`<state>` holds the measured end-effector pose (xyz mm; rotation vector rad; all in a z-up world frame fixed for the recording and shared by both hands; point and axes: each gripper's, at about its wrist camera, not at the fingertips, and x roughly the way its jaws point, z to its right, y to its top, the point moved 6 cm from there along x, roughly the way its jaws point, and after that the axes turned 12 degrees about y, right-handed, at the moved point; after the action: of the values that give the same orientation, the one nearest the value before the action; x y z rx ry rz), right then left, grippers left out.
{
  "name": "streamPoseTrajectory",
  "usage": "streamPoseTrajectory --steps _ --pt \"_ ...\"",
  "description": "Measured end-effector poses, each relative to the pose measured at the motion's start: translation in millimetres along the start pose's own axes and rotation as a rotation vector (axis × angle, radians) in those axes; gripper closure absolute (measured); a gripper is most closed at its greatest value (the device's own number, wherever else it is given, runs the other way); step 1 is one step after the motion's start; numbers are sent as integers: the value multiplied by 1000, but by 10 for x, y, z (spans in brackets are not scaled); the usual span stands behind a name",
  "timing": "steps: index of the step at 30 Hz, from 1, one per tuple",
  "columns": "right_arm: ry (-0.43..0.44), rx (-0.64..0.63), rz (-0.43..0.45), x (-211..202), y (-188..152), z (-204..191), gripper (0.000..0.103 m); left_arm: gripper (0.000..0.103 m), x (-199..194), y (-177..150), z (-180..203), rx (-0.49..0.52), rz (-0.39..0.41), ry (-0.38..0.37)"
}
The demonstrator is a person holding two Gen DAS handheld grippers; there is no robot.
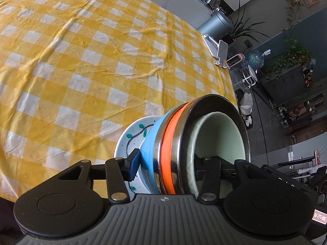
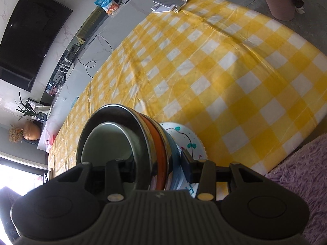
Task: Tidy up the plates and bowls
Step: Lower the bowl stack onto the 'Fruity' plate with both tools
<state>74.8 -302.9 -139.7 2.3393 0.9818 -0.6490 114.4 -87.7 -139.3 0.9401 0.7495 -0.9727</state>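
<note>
Nested stack of round bowls [image 1: 169,155], shiny steel, orange, blue, pale green inside, is pinched by left gripper [image 1: 165,163] and right gripper [image 2: 157,163], both closed on its rim. White painted plate [image 1: 132,136] lies under it on crinkled yellow checked tablecloth [image 1: 81,61]. Silver phone stand [image 2: 167,1] sits far off.

We can read almost nothing. A small pink-edged label [image 1: 319,217] at the near right carries handwriting resembling "Y-S". The blue snack bag [image 2: 107,3] on the far counter bears print too blurred to read.
</note>
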Motion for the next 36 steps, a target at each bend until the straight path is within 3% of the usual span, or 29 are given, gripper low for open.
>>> streamPoseTrajectory --steps 13,18,20,24,32,36 --pt "-6 14 5 -9 18 13 58 50 49 -5 8 14 -18 7" --pt "-3 -7 12 -9 6 -18 53 50 22 -7 94 84 23 52" --pt "-5 -10 9 -2 -9 -20 44 49 2 -9 104 95 41 59" --pt "-19 -27 6 5 -21 -20 40 36 -53 1 131 114 71 42" --pt "-26 -59 20 -66 3 -92 31 32 -230 61 188 123 124 31" --pt "-26 -91 55 -202 25 -199 29 31 -461 93 251 145 196 21"
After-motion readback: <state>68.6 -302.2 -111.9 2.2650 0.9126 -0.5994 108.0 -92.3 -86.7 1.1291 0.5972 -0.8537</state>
